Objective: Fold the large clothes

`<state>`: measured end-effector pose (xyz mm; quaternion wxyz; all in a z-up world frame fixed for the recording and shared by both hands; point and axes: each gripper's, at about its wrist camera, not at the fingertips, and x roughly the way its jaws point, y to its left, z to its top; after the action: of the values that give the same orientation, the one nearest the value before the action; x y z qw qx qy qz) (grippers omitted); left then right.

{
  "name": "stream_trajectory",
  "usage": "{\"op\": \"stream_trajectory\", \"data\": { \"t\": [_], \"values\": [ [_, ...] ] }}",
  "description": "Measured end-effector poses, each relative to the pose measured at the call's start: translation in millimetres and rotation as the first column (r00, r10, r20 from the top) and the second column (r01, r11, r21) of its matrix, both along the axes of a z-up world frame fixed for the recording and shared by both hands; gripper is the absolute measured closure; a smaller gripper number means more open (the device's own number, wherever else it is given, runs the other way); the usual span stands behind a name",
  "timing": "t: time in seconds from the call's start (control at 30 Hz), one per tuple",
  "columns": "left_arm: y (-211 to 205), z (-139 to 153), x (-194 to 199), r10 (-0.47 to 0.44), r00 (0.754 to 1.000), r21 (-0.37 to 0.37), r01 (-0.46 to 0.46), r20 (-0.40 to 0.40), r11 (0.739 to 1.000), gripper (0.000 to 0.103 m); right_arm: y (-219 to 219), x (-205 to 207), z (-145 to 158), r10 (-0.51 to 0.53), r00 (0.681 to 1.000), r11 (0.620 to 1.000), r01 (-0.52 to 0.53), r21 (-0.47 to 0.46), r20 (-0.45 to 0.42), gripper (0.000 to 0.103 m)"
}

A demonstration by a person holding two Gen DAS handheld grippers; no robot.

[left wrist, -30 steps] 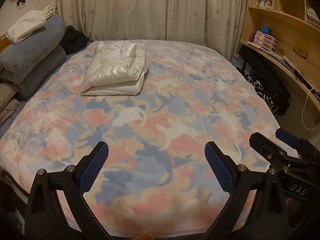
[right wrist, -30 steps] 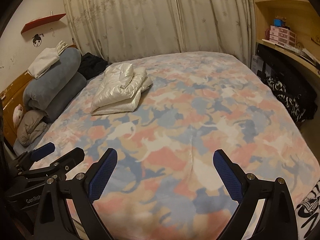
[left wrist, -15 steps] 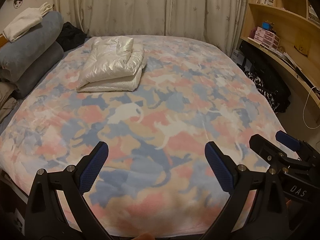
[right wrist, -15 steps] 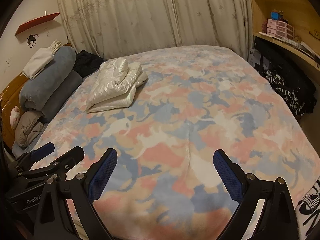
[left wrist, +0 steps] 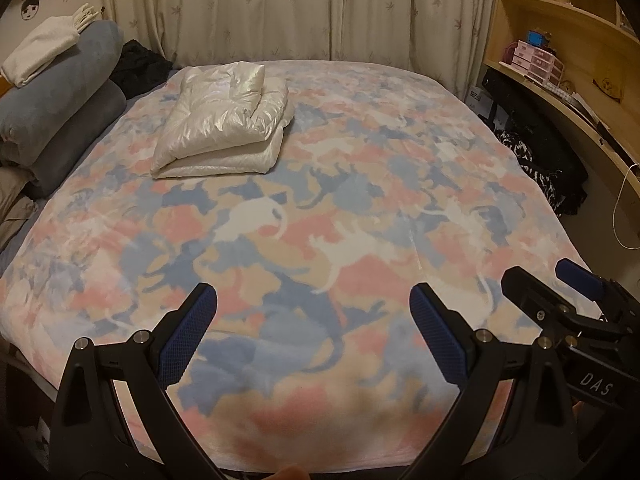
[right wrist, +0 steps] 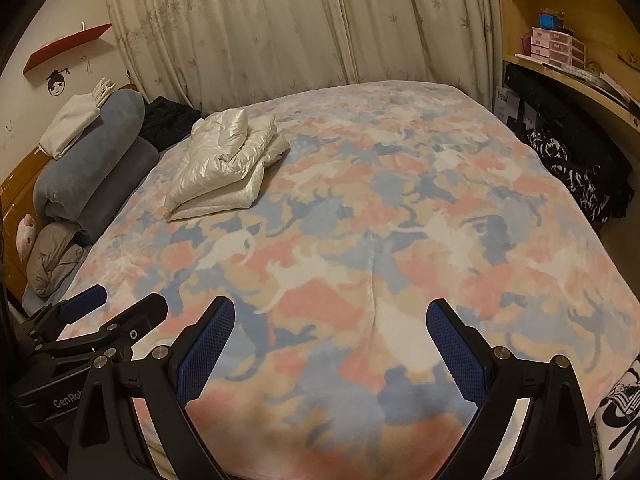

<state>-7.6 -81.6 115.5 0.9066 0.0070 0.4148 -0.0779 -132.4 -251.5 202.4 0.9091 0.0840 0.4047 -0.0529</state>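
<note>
1. A folded, shiny cream padded jacket point(left wrist: 224, 120) lies far up the cat-patterned fleece blanket point(left wrist: 360, 240), ahead and leftward.
2. Left gripper point(left wrist: 312, 320) and right gripper point(right wrist: 330, 336) hover empty, jaws spread; the left looks nearer.

The left gripper point(left wrist: 312, 322) has a matte black frame with two angled fingers point(left wrist: 186, 332), each faced with a blue cross-hatched pad. A round silver screw point(left wrist: 141, 336) sits behind each pad, at about 7 and 5 o'clock in its own view. The right gripper point(right wrist: 330, 338) is built the same: black frame, blue pads point(right wrist: 452, 350), silver screws. White lettering reads "DAS" on the right gripper's body and "GenRob" on the left's.
</note>
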Motion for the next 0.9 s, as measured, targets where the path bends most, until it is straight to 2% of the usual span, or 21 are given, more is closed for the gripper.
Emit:
{"op": "stream_trajectory", "data": {
  "t": [0.43,0.9],
  "values": [
    [0,-12,-2,0.014,1.000,0.008,-0.014,-0.012,1.000,0.006,-1,2,-6,0.000,1.000,1.000,0.000,-0.001,-0.001,0.005],
    [2,-13,-3,0.010,1.000,0.006,-0.010,-0.014,1.000,0.006,-6,3,-7,0.005,1.000,1.000,-0.005,0.000,0.000,0.005]
  ]
}}
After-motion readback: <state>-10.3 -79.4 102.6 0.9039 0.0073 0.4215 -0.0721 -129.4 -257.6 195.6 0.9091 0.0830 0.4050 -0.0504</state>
